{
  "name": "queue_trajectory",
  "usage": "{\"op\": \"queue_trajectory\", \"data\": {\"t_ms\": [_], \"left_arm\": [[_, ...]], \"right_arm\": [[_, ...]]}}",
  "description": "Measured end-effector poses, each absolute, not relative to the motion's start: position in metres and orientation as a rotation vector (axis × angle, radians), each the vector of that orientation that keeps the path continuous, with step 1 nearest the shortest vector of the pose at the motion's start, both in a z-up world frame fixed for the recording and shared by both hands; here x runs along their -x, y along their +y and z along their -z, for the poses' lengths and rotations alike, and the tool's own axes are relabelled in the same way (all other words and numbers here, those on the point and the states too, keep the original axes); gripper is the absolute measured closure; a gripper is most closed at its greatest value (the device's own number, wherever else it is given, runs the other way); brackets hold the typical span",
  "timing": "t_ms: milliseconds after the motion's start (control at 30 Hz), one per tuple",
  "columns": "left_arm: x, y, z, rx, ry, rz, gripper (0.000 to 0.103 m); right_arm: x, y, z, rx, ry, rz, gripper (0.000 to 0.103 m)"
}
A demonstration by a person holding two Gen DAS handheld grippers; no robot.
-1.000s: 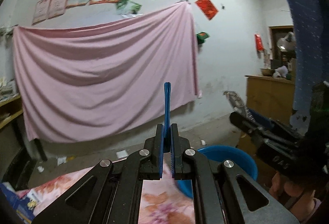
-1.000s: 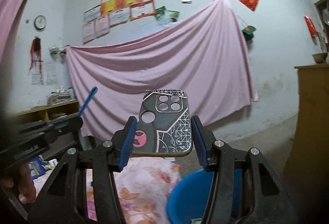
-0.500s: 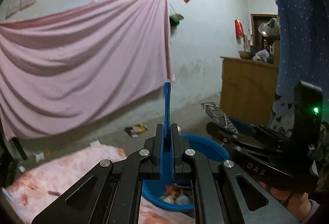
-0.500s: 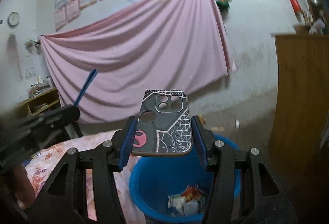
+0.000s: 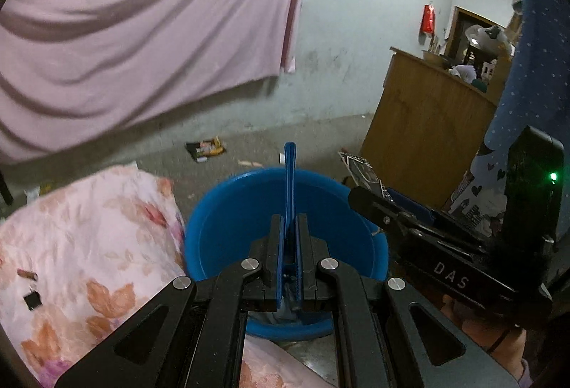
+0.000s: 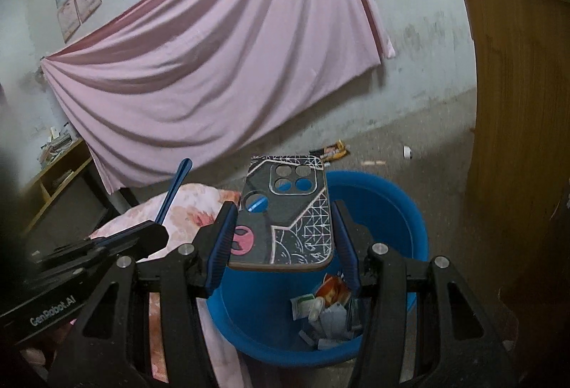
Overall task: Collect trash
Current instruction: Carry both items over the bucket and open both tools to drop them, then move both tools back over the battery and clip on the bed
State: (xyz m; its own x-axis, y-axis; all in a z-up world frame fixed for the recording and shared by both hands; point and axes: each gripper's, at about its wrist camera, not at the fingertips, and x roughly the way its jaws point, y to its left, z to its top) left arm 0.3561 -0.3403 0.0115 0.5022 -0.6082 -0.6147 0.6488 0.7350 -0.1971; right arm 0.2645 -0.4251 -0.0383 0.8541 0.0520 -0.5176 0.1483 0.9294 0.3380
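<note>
My left gripper (image 5: 289,227) is shut on a thin blue plastic strip (image 5: 289,181) that sticks up and forward over the blue bucket (image 5: 228,231). My right gripper (image 6: 283,238) is shut on a black phone case (image 6: 285,213) with white line patterns, held flat above the blue bucket (image 6: 402,206). Wrappers and paper scraps (image 6: 327,309) lie in the bucket's bottom. In the right wrist view the left gripper (image 6: 156,231) with its blue strip (image 6: 174,188) shows at left. In the left wrist view the right gripper (image 5: 370,195) and the case's edge (image 5: 363,171) show at right.
A floral pink quilt (image 5: 82,245) lies left of the bucket. A wooden cabinet (image 5: 420,131) stands to the right. A pink sheet (image 6: 213,60) hangs on the far wall. A wrapper (image 5: 206,149) and small bits lie on the concrete floor. A shelf (image 6: 60,171) stands at far left.
Both grippers have tilted down and moved toward the bucket, which now lies right under them. Each keeps its hold on its item.
</note>
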Motion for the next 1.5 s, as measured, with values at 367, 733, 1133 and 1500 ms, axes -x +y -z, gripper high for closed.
{"op": "queue_trajectory", "data": {"t_ms": [367, 733, 1133, 1500], "left_arm": [[-0.363, -0.342, 0.000, -0.076, 0.809, 0.741, 0.098], [-0.360, -0.303, -0.006, -0.036, 0.726, 0.624, 0.071], [-0.343, -0.215, -0.054, 0.110, 0.506, 0.435, 0.028], [-0.325, -0.118, -0.074, 0.186, 0.344, 0.198, 0.004]], "right_arm": [[-0.268, -0.427, 0.040, -0.387, 0.585, 0.050, 0.023], [-0.268, -0.424, 0.033, -0.371, 0.535, 0.066, 0.021], [-0.259, -0.384, -0.005, -0.315, 0.319, 0.047, 0.000], [-0.255, -0.316, -0.035, -0.261, 0.115, -0.081, 0.000]]}}
